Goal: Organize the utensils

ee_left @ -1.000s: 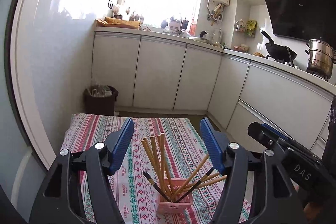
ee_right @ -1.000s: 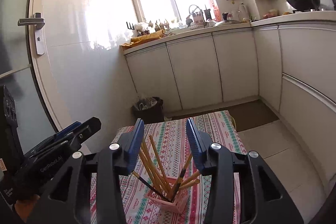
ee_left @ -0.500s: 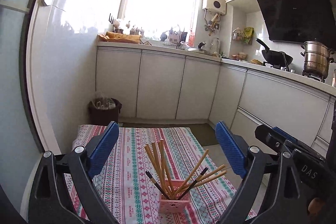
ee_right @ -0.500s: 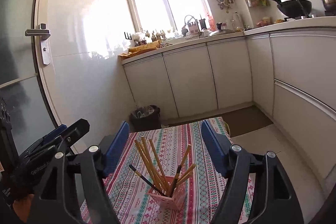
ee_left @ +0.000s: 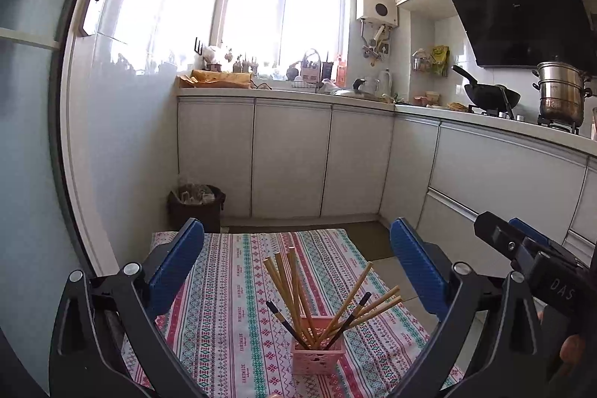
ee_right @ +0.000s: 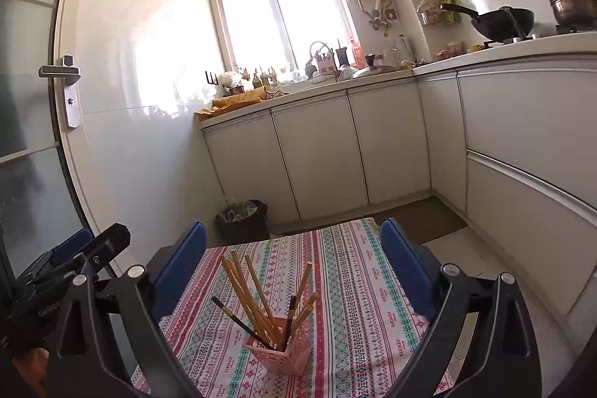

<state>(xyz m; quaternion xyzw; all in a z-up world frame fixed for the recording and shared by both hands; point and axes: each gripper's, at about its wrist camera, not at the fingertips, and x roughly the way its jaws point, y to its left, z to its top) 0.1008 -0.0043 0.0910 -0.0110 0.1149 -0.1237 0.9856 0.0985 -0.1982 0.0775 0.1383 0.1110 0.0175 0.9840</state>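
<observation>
A pink slotted holder stands on the patterned tablecloth. It holds several wooden chopsticks and two dark ones, all leaning outward. The holder also shows in the right wrist view with the chopsticks. My left gripper is open and empty, raised above and behind the holder. My right gripper is open and empty, also held above the holder. Each gripper shows at the edge of the other's view.
A small table under the cloth stands in a narrow kitchen. White cabinets line the back and right. A dark waste bin sits on the floor behind the table. A wok and steel pot sit on the stove.
Both grippers have opened wide and pulled up and back from the holder. The chopsticks stay in the holder.
</observation>
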